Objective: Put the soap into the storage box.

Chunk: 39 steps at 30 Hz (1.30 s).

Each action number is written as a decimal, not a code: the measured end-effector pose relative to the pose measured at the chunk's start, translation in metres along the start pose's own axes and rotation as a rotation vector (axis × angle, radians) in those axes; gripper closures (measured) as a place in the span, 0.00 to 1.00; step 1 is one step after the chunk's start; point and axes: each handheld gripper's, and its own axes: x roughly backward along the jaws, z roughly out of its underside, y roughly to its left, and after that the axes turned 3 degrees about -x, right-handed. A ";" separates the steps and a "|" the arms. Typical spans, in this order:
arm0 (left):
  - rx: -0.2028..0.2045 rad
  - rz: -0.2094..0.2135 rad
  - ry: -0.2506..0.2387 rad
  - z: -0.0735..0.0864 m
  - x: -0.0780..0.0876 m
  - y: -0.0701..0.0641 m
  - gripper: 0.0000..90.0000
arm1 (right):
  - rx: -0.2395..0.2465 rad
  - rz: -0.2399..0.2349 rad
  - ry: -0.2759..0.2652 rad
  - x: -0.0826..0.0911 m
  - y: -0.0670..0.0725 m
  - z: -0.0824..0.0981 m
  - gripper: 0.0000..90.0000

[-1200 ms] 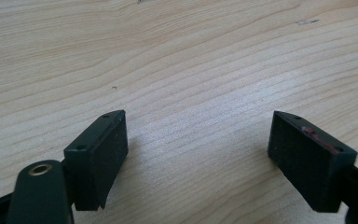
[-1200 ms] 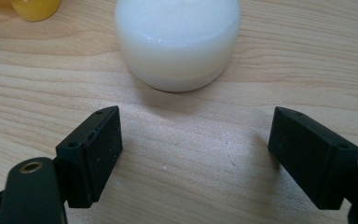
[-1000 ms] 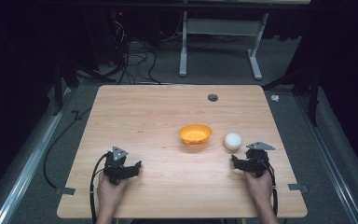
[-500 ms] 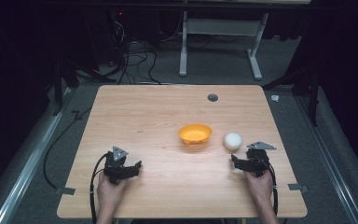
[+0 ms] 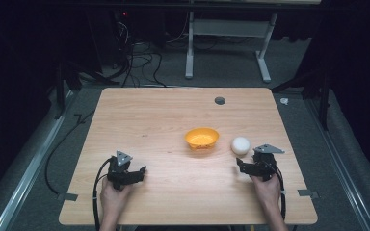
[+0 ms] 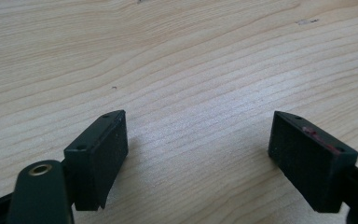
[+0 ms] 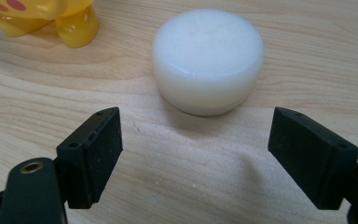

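Observation:
A white round puck (image 5: 240,145) lies on the wooden table (image 5: 164,120), right of an orange-yellow bowl (image 5: 201,138). My right gripper (image 5: 254,162) rests on the table just in front of the puck and stands open. In the right gripper view the puck (image 7: 208,56) lies a short way beyond the spread jaws (image 7: 196,126), with nothing between them. A yellow rounded foot of the bowl (image 7: 72,23) shows at the top left. My left gripper (image 5: 127,167) sits at the near left, open over bare wood (image 6: 198,130).
A dark round grommet (image 5: 219,100) is set into the table near its far edge. Cables (image 5: 139,62) and a white desk frame (image 5: 226,29) stand on the floor beyond the table. Tape tabs (image 5: 306,193) mark the near corners.

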 end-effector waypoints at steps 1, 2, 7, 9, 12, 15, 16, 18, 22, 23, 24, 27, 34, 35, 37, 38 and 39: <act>0.000 0.001 0.000 0.000 0.000 0.000 0.22 | 0.002 -0.001 -0.010 0.000 0.000 -0.001 0.20; -0.001 0.000 0.000 0.000 0.000 0.000 0.22 | 0.000 -0.001 -0.012 0.000 0.000 -0.001 0.20; 0.000 0.000 0.000 0.000 0.000 0.000 0.22 | 0.002 -0.002 -0.013 0.001 0.001 -0.007 0.19; -0.001 0.000 0.000 0.000 0.000 0.000 0.22 | 0.005 0.002 -0.014 0.000 0.002 -0.010 0.19; -0.001 0.000 0.000 0.000 0.000 0.000 0.22 | 0.012 0.000 -0.021 -0.001 0.002 -0.015 0.18; 0.000 0.000 0.000 0.000 0.000 0.000 0.22 | 0.019 0.002 -0.018 -0.003 0.003 -0.019 0.18; 0.000 0.000 0.000 0.000 0.000 0.000 0.22 | 0.021 0.001 -0.014 -0.003 0.003 -0.021 0.18; -0.001 -0.001 0.000 0.000 0.000 0.000 0.22 | 0.025 0.000 -0.018 -0.005 0.003 -0.024 0.18; -0.001 0.000 0.000 0.000 0.000 0.000 0.22 | 0.024 -0.003 -0.014 -0.007 0.004 -0.028 0.17; -0.001 0.000 0.000 0.000 0.000 0.000 0.22 | 0.025 -0.005 -0.014 -0.007 0.004 -0.029 0.17; -0.001 0.000 0.000 0.000 0.000 0.000 0.22 | 0.024 -0.004 -0.016 -0.008 0.004 -0.030 0.17; -0.001 0.000 0.000 0.000 0.000 0.000 0.22 | 0.026 -0.006 -0.013 -0.010 0.003 -0.035 0.17; -0.001 0.000 0.000 0.000 0.000 0.000 0.22 | 0.004 -0.010 -0.008 -0.020 0.000 -0.041 0.17; 0.000 0.000 0.000 0.000 0.000 0.000 0.22 | -0.009 -0.015 0.000 -0.024 -0.002 -0.042 0.17; 0.000 0.000 -0.001 0.000 0.000 0.000 0.22 | -0.012 -0.016 0.002 -0.026 -0.002 -0.042 0.17; -0.001 0.000 0.000 0.000 0.000 0.000 0.22 | -0.014 -0.012 0.010 -0.030 -0.003 -0.043 0.17; 0.000 0.001 0.000 0.000 0.000 0.000 0.22 | -0.015 -0.012 0.015 -0.032 -0.003 -0.043 0.17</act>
